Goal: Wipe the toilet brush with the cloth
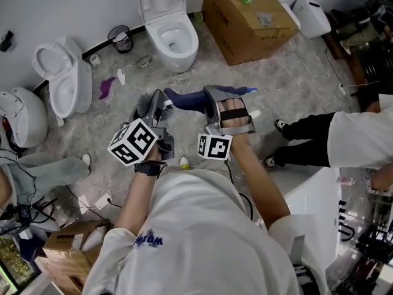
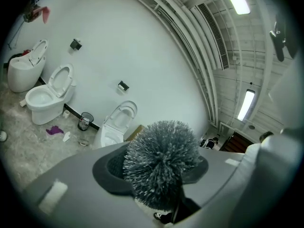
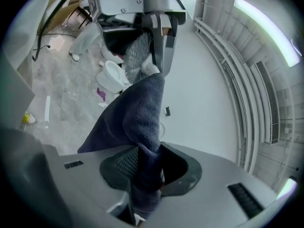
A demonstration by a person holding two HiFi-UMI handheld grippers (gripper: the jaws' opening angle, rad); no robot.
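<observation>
In the left gripper view, the grey bristle head of the toilet brush (image 2: 160, 163) sticks out between the jaws of my left gripper (image 2: 161, 186), which is shut on the brush; its handle is hidden. My right gripper (image 3: 147, 171) is shut on a dark blue cloth (image 3: 135, 120). The cloth's free end reaches up to the brush head (image 3: 137, 51) and touches it just below the left gripper (image 3: 142, 6). From the head view, the left gripper (image 1: 156, 103) and the right gripper (image 1: 212, 96) are held side by side, with the cloth (image 1: 187, 98) stretched between them.
White toilets (image 1: 172, 39) (image 1: 64, 82) stand along the wall, with a black bin (image 1: 121, 39) between them. A cardboard box (image 1: 245, 23) sits at the back right. A purple rag (image 1: 107, 88) lies on the floor. Another person's legs (image 1: 304, 140) reach in from the right.
</observation>
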